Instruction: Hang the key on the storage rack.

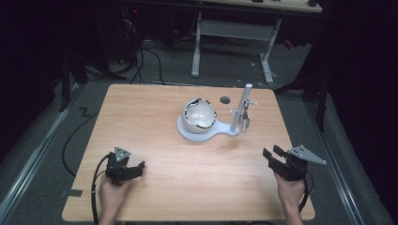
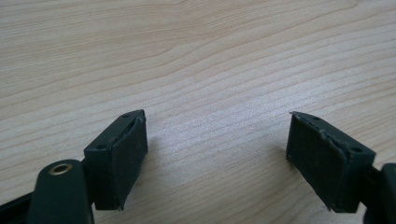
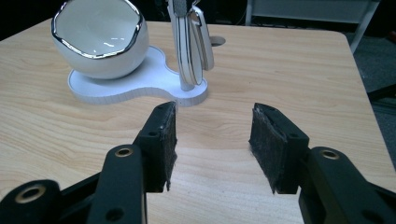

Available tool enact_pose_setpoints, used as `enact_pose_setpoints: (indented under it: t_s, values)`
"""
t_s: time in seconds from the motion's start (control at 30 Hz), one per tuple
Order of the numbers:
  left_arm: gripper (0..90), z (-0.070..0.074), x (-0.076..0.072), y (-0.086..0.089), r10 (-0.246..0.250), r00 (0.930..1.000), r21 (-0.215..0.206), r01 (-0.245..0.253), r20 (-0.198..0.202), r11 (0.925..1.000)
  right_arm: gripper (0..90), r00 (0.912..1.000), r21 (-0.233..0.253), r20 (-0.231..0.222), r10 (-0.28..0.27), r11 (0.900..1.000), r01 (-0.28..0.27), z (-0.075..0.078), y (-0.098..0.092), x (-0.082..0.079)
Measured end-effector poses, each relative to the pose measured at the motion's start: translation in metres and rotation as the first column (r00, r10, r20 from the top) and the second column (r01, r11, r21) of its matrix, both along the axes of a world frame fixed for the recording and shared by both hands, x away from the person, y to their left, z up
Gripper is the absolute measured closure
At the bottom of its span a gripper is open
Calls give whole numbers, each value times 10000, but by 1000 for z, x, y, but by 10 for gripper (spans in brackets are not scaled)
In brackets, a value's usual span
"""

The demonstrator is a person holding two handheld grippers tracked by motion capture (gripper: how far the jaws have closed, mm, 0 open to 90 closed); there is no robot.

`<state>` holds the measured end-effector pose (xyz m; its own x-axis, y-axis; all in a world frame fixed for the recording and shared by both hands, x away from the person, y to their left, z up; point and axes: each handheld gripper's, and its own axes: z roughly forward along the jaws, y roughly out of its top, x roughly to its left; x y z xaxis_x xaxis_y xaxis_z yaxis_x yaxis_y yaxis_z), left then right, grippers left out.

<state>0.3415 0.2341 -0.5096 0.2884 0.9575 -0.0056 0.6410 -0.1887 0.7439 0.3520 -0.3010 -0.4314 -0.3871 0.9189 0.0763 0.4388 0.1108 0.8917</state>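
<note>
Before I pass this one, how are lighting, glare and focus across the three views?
High view: the table is evenly lit, surroundings fall into near black, detail soft. Left gripper view: wood grain sharp, the left tongs cast soft shadows, no glare. Right gripper view: small bright highlights on the white bowl and its metallic rim; the right tongs sit nearest the lens, slightly soft.

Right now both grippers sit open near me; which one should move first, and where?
Probably ease the right gripper forward toward the white stand. Its jaws are open, empty and already face the bowl and post, with bare table between. The left gripper faces plain wood.
</note>
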Motion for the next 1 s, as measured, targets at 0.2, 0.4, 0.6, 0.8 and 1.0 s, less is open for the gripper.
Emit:
enact_pose_setpoints:
  t_s: [0.2, 0.4, 0.6, 0.8, 1.0]
  values:
    - [209, 0, 0, 0, -1, 10000, -1, 1, -3, 10000, 501, 10000, -87, -82, 22, 10000, -23, -5, 3, 1]
    - [209, 0, 0, 0, 2, 10000, -5, -2, 1, 10000, 490, 9996, -239, -261, 71, 9997, -78, -12, 8, 4]
    - [209, 0, 0, 0, 2, 10000, -3, -2, 0, 10000, 482, 9991, -260, -424, 47, 9996, -58, -19, 11, 6]
    - [209, 0, 0, 0, 1, 10000, 0, -1, -2, 10000, 481, 9983, -389, -580, 90, 9992, -112, -23, 13, 8]
    - [209, 0, 0, 0, 1, 10000, -2, -1, 0, 10000, 468, 9974, -501, -708, 112, 9986, -147, -30, 16, 12]
